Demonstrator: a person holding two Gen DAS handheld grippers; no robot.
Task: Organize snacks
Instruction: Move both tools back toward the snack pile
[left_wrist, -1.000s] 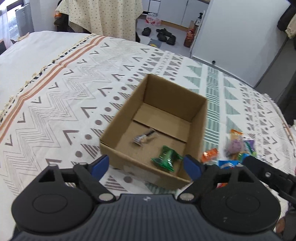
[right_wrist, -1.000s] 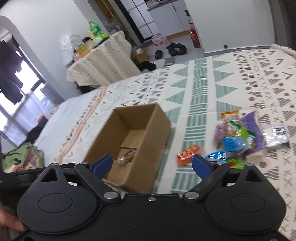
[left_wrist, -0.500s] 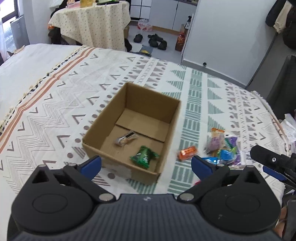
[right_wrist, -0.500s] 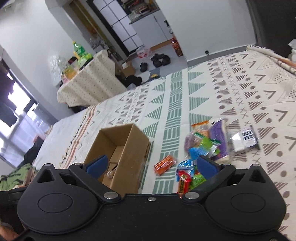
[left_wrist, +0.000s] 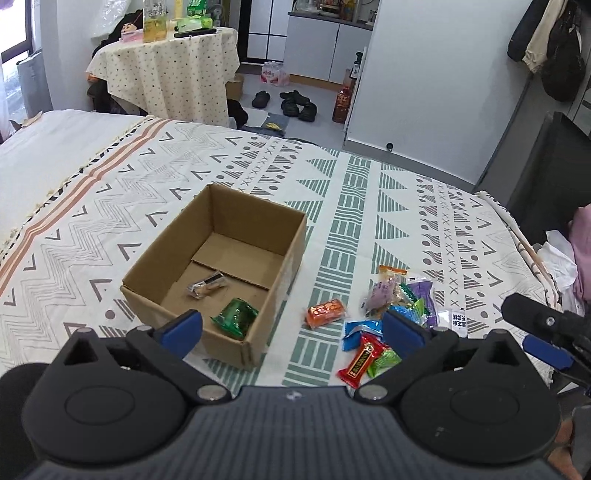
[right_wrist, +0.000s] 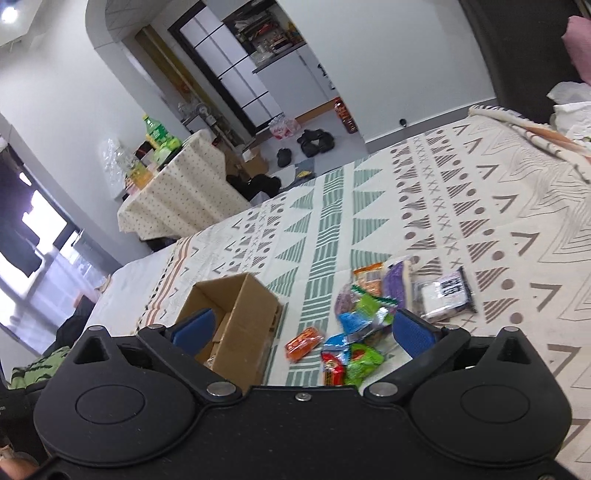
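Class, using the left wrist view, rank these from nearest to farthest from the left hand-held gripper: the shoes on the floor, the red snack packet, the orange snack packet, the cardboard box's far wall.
1. Red snack packet: right of centre, just before the left hand-held gripper.
2. Orange snack packet: beside the box's right wall.
3. Cardboard box's far wall: mid-bedspread.
4. Shoes: floor beyond the bed.

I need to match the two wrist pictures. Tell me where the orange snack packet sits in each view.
Left wrist: the orange snack packet lies right of centre, between the cardboard box and the snack pile.
Right wrist: it lies at lower centre, just right of the box.
Shared landmark: the cardboard box.
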